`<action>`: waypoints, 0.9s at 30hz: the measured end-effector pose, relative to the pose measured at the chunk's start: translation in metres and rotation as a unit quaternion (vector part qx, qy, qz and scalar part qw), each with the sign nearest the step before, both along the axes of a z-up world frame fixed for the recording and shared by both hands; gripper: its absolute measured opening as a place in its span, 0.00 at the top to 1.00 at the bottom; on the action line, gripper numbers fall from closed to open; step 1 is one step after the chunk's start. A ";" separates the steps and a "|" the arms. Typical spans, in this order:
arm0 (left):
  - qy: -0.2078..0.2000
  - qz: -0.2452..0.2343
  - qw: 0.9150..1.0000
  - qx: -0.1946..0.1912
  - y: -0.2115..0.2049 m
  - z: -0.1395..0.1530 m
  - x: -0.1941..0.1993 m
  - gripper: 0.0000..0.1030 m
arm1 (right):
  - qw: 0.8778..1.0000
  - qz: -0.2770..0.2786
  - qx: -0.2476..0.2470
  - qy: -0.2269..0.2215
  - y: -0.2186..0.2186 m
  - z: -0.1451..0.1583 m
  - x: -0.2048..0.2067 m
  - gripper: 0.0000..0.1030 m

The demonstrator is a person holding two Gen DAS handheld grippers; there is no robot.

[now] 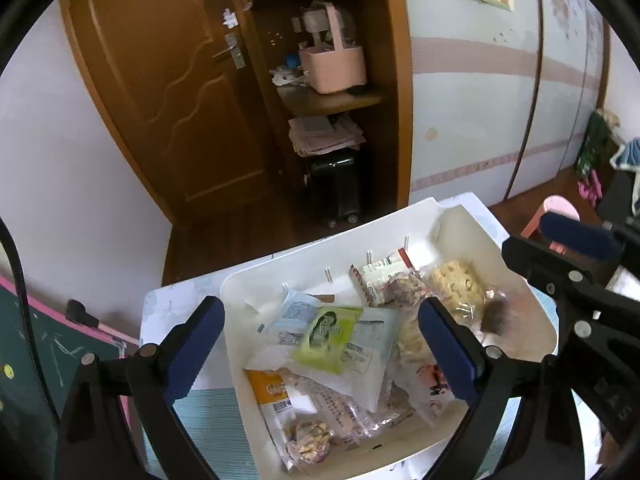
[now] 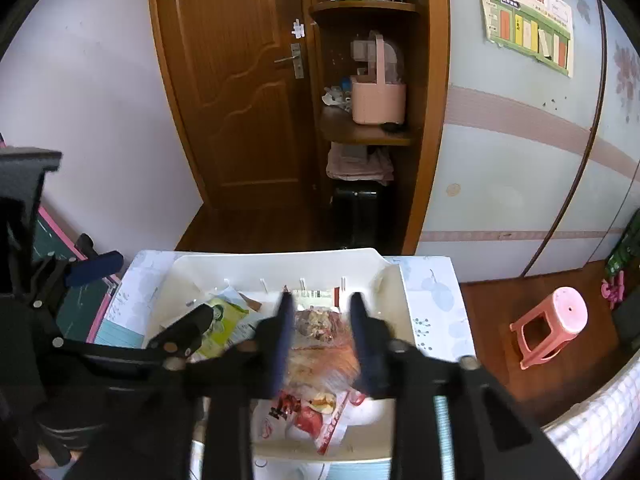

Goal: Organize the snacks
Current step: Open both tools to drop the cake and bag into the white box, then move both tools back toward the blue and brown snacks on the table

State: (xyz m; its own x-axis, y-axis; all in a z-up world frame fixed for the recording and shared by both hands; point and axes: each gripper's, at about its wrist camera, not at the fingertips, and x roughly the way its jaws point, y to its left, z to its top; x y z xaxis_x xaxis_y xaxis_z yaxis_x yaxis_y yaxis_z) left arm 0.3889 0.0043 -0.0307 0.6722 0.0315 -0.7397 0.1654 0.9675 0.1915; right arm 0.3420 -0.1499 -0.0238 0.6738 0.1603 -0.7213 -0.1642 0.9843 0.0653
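So the left gripper was spread wide, hanging over the white bin with nothing between its blue pads; it wasn't touching any packet as far as I could see. Right under it sat the green packet, lying flat on top of the pile, its long axis running roughly toward the bin's far wall, tilted a bit to the right.

The right gripper was blurry, fingers only partly apart, down low over a clear snack bag at the middle of the bin. Honestly I couldn't tell if it was actually pinching the bag or just straddling it.

The bin itself sat on a small table with a leaf-print top, full of mixed snack packets, including a red-and-white bag at the near end.
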 end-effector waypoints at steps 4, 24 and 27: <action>-0.002 -0.003 1.000 0.000 -0.003 0.002 -0.004 0.06 | 1.000 0.001 -0.011 -0.008 0.002 0.007 -0.006 0.60; -0.007 -0.014 1.000 0.006 0.004 0.030 -0.071 0.06 | 1.000 0.001 0.006 -0.018 -0.002 0.042 -0.051 0.60; -0.014 -0.018 1.000 0.007 0.005 0.038 -0.084 0.06 | 1.000 0.002 0.010 -0.023 -0.004 0.049 -0.064 0.60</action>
